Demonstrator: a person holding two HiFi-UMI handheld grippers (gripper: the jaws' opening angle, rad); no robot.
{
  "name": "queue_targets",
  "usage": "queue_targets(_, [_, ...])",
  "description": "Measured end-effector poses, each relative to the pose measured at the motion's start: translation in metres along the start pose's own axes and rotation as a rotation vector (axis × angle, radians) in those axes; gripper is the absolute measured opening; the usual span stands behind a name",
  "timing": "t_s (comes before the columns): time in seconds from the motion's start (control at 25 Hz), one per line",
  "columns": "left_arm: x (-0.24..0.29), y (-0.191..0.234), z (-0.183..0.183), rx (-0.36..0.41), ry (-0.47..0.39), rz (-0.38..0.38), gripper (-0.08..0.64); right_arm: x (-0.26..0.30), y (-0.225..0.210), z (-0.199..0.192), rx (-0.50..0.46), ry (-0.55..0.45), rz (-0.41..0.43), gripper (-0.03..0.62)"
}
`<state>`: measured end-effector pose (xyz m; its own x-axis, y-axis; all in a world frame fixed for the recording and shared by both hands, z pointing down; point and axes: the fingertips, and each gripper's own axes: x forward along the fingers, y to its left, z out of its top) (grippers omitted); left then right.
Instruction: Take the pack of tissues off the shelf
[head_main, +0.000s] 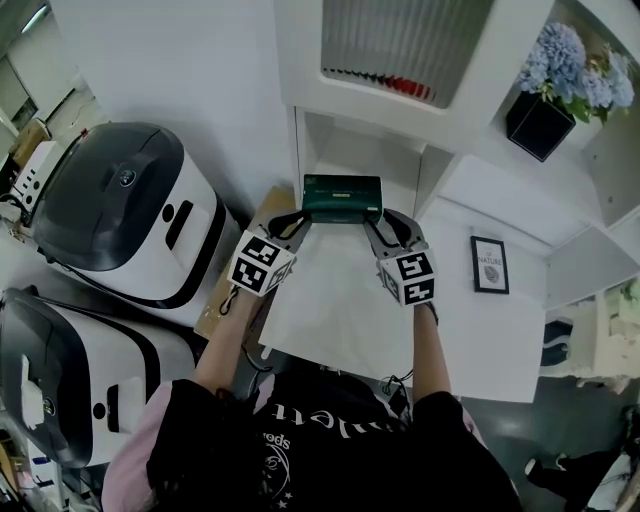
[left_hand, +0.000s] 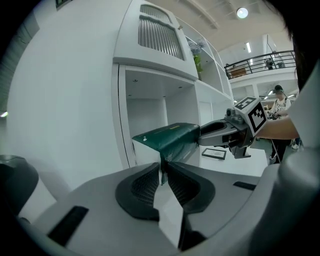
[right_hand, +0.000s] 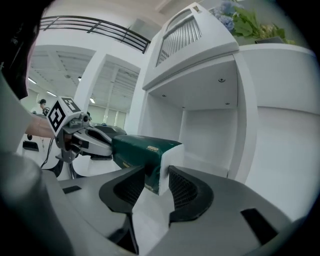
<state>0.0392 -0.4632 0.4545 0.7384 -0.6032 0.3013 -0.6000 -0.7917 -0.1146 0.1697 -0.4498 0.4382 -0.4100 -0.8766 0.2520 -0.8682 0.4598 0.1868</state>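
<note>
The pack of tissues (head_main: 342, 198) is a dark green block with a white end, hanging at the mouth of the white shelf's (head_main: 300, 135) lower compartment. My left gripper (head_main: 297, 222) is shut on the pack's left end; in the left gripper view the pads (left_hand: 150, 184) pinch a thin edge of the green wrapper (left_hand: 170, 137). My right gripper (head_main: 385, 228) holds the pack's right end. In the right gripper view the pack's corner (right_hand: 142, 150) fills the gap between the pads (right_hand: 185, 190). Each gripper view shows the other gripper, the right one (left_hand: 220, 134) and the left one (right_hand: 95, 141), at the pack's far end.
Two large white-and-black machines (head_main: 130, 210) (head_main: 70, 370) stand at the left. A brown board (head_main: 262, 215) lies beside the white counter (head_main: 340, 310). On the right are a small framed picture (head_main: 489, 264) and a black pot of blue flowers (head_main: 545, 110).
</note>
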Motion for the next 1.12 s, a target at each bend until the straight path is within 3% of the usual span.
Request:
queue_targets(0.8, [-0.115, -0.052, -0.039, -0.049, -0.040, -0.024, 0.066, -0.085, 0.120, -0.018, 0.076, 0.047, -0.046, 0.162])
queue_targets(1.12, [-0.156, -0.072, -0.063, -0.064, -0.038, -0.073, 0.066, -0.112, 0.167, -0.031, 0.099, 0.091, -0.080, 0.160])
